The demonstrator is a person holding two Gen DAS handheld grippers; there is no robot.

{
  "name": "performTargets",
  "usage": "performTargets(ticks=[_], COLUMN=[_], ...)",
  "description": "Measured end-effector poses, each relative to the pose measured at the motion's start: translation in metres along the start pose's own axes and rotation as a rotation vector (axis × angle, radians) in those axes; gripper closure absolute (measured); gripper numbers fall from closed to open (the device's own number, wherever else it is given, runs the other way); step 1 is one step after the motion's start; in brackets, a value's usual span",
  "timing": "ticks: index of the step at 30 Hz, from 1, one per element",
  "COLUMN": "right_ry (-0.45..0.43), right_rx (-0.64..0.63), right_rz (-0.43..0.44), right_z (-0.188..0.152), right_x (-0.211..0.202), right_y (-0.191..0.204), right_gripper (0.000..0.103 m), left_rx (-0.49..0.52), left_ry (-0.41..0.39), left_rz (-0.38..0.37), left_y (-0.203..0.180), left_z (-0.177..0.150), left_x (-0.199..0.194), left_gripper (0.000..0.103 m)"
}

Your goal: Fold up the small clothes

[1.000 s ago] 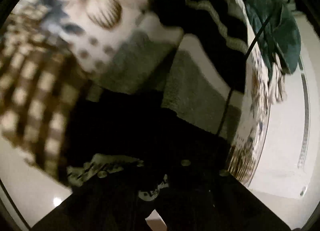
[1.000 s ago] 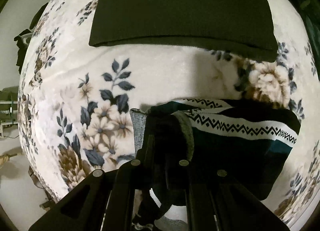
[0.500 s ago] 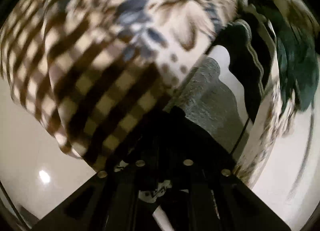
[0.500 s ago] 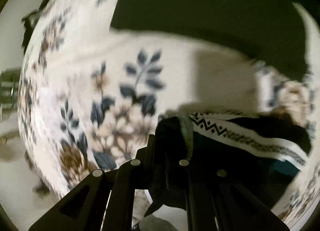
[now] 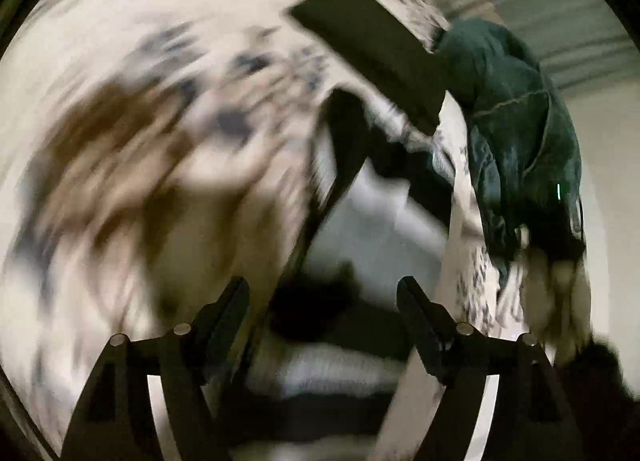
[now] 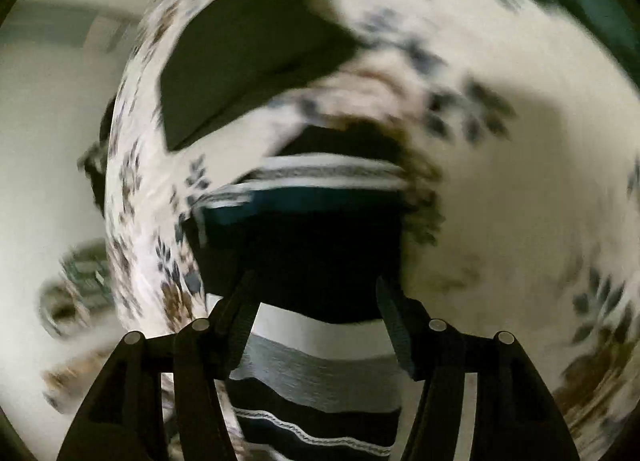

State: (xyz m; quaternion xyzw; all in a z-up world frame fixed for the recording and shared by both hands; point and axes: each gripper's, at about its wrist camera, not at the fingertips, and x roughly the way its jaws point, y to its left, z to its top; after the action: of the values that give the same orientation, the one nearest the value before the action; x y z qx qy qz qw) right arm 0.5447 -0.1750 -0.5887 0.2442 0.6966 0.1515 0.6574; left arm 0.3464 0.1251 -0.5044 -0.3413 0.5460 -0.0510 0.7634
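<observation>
Two grippers hung over one striped garment (image 6: 320,373), and both were letting go. The left gripper (image 5: 322,309) had its jaws spreading apart, the cloth lying beneath and between them but not pinched. The right gripper (image 6: 316,301) was opening in the same way, its pads standing clear of the dark band of the knit. The garment lay on the floral blanket (image 6: 500,189), its stripes stacked in layers, so I judged a fold had just been laid down. A dark folded piece (image 6: 248,61) sat farther up the blanket, near the striped one but not touching it as far as I could see.

The risk I saw was the top layer springing back or sliding once released, since thick knit tends to unroll when nothing presses it. A finger catching a stripe edge on the way out could also drag the fold crooked.

Much was hard to read. The left view was badly smeared, so the garment's edges there were only blurs of black and white. A dark green heap (image 5: 520,133) hung at the blanket's far side; I could not tell what it was. The garment's near end was cut off behind both grippers.
</observation>
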Motion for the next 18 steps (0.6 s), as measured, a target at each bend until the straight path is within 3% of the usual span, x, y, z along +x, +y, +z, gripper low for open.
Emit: performTargets(ticks=[4,6,7,8,9,10,12,14,16,18], right_ry=[-0.049,-0.050,-0.054,-0.074,-0.098,-0.119,-0.183,-0.170,-0.165,-0.159], right_rx=[0.091,0.105,0.107,0.103,0.096,0.101,0.149,0.181,0.103,0.046], right_rz=[0.122,0.190,0.199,0.199,0.168,0.141,0.106,0.094,-0.016,-0.073], right_z=[0.009,0.017,0.019,0.021,0.024,0.026,0.033,0.040,0.039,0.040], right_x=[0.014,0.028,0.032,0.034,0.035,0.033,0.024,0.030,0.038,0.038], right_y=[-0.034,-0.039,-0.038,-0.036,-0.033,-0.031,-0.033,-0.036,-0.019,-0.003], right_gripper=[0.041,0.041,0.045,0.073,0.094,0.097,0.097,0.097,0.097,0.092], left_rx=[0.030,0.062,0.099,0.115,0.112,0.110,0.100,0.082,0.088,0.093], left_ry=[0.042,0.041,0.025,0.027,0.016,0.007,0.012,0.062,0.111,0.142], left_rz=[0.004,0.019,0.040,0.047,0.044,0.046,0.038,0.020,-0.027,-0.051], left_y=[-0.019,-0.029,-0.033,-0.033,-0.031,-0.025,-0.010,0.005,0.002,-0.004], left_z=[0.080,0.105,0.113,0.116,0.119,0.123,0.127,0.133,0.141,0.150], left_x=[0.070,0.093,0.100,0.103,0.103,0.102,0.100,0.111,0.122,0.121], left_gripper=[0.028,0.038,0.088,0.095,0.095,0.095,0.095,0.094,0.091,0.085])
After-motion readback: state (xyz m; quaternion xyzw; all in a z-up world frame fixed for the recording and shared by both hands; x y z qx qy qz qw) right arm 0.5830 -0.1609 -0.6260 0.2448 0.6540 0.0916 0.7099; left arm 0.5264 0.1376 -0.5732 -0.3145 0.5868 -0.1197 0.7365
